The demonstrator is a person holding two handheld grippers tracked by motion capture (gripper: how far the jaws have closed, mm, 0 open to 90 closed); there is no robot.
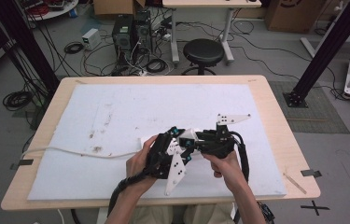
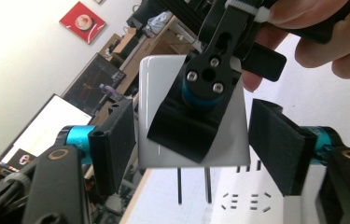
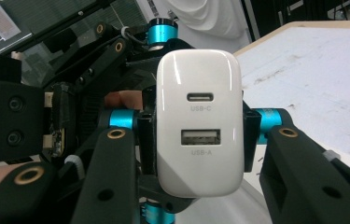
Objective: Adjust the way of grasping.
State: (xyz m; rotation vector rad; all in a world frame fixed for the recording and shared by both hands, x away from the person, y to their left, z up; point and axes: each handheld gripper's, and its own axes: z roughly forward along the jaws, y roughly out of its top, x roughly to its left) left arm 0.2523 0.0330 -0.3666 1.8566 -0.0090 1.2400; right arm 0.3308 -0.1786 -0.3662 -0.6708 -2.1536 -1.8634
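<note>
High view: my two hands meet over the near middle of the counter (image 1: 256,93), above the white mat (image 1: 116,121), left fingers (image 1: 178,140) and right fingers (image 1: 195,139) nose to nose with the charger (image 1: 187,136) raised between them.

Left gripper view: my left fingers (image 2: 193,140) stand released, pads either side of the charger (image 2: 158,112) without pressing. Its prongs (image 2: 193,185) point down toward the strip (image 2: 252,198) below.

Right gripper view: my right fingers (image 3: 196,135) are clenched on the charger's (image 3: 199,121) sides, its port face toward me, long axis upright. So the right hand carries it; I judge the next move is straight down, prongs first.
</note>
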